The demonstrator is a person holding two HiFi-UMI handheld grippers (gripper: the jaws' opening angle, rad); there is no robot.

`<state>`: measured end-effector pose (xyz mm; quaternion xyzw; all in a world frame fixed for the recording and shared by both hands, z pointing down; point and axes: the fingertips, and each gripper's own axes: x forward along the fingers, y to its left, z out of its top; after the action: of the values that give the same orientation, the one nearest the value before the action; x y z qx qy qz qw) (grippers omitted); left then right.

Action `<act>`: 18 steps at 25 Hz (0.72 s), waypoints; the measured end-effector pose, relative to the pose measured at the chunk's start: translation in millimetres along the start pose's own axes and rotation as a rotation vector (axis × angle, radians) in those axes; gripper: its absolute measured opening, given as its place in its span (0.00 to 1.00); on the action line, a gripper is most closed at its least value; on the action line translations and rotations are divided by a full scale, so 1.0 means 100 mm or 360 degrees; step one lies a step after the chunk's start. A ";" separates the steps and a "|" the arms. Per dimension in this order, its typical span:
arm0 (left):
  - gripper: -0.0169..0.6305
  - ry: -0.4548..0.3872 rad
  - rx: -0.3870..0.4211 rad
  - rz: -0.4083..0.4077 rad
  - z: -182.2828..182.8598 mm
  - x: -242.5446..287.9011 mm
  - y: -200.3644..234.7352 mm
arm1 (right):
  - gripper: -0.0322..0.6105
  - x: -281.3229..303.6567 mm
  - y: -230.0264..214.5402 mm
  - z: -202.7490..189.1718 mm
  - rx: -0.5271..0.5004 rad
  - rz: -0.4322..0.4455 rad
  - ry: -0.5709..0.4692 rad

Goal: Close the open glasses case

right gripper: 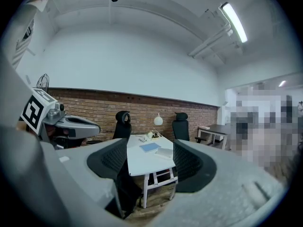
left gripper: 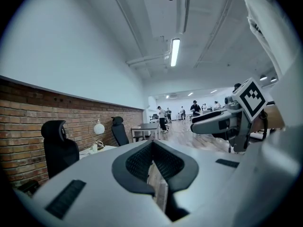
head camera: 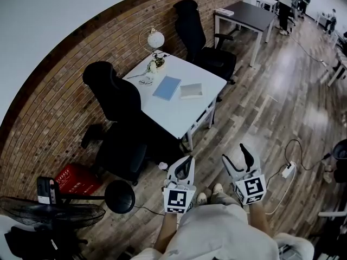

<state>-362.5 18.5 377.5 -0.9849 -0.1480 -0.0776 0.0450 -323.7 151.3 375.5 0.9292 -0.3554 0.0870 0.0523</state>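
Left gripper (head camera: 186, 161): jaws nearly together, empty. Right gripper (head camera: 235, 154): jaws wide apart, empty. Both are well apart from the table (head camera: 179, 118), where the case (head camera: 191, 90) lies beside a blue book (head camera: 166, 88).

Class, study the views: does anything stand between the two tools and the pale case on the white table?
Nothing visible does. Bare wooden floor separates the left tool and right tool from the white table; the pale flat glasses case lies clear beside the blue book.
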 end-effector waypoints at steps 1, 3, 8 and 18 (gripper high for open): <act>0.03 -0.0004 0.0002 -0.0006 0.01 0.03 0.01 | 0.53 0.02 -0.02 0.01 -0.0002 -0.0002 -0.0003; 0.03 -0.0011 0.0011 -0.0017 0.04 0.09 0.01 | 0.53 0.04 -0.07 0.00 0.0009 -0.0015 0.0000; 0.03 -0.0007 0.0024 -0.0024 0.05 0.22 0.04 | 0.53 0.15 -0.16 -0.01 0.0034 -0.0017 -0.0007; 0.03 0.0021 0.0024 0.0008 0.06 0.66 0.17 | 0.53 0.54 -0.50 -0.02 0.0062 0.0000 0.0007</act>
<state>-293.9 21.4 381.4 -0.9844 -0.1456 -0.0828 0.0536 -251.2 153.3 386.0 0.9299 -0.3534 0.0960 0.0350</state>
